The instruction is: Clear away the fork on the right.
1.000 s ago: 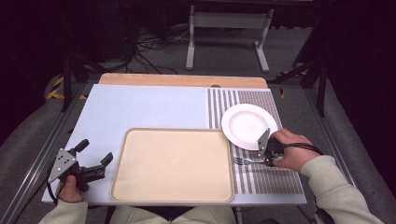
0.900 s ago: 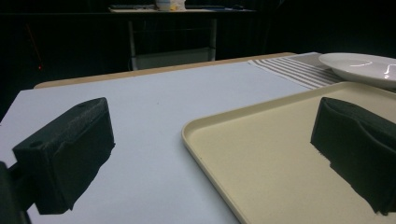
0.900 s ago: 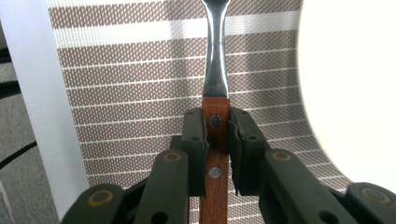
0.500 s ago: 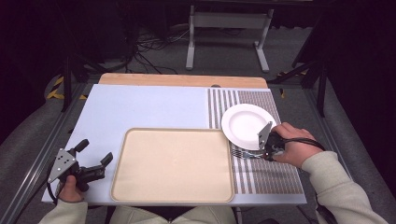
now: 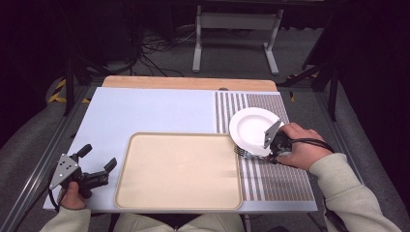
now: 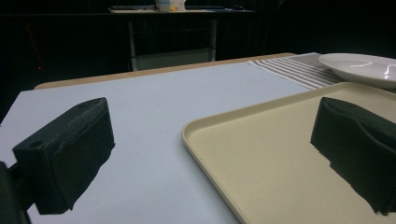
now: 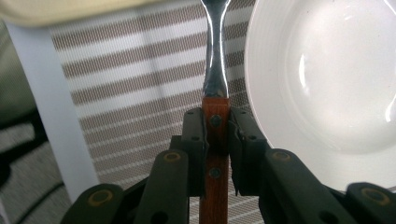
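Observation:
A fork [image 7: 215,70] with a wooden handle and steel neck is clamped in my right gripper [image 7: 215,122], shut on the handle. In the high view that gripper [image 5: 272,147] is at the near-left rim of the white plate [image 5: 252,126], and the fork tines [image 5: 240,151] poke out over the striped placemat [image 5: 275,176]. The plate [image 7: 327,74] lies just beside the fork. My left gripper [image 5: 99,162] rests open at the table's near-left, beside the beige tray [image 5: 179,169]. Its fingers [image 6: 70,149] hold nothing; the tray [image 6: 280,154] lies under the right one.
A light blue mat [image 5: 154,111] covers the table, with a wooden edge [image 5: 188,83] at the back. A metal stand [image 5: 234,29] and cables lie on the dark floor beyond. The plate [image 6: 359,67] is seen far right past the tray.
My right gripper with the fork has moved up and left along the placemat, coming to the plate's near-left rim. The left gripper has stayed put.

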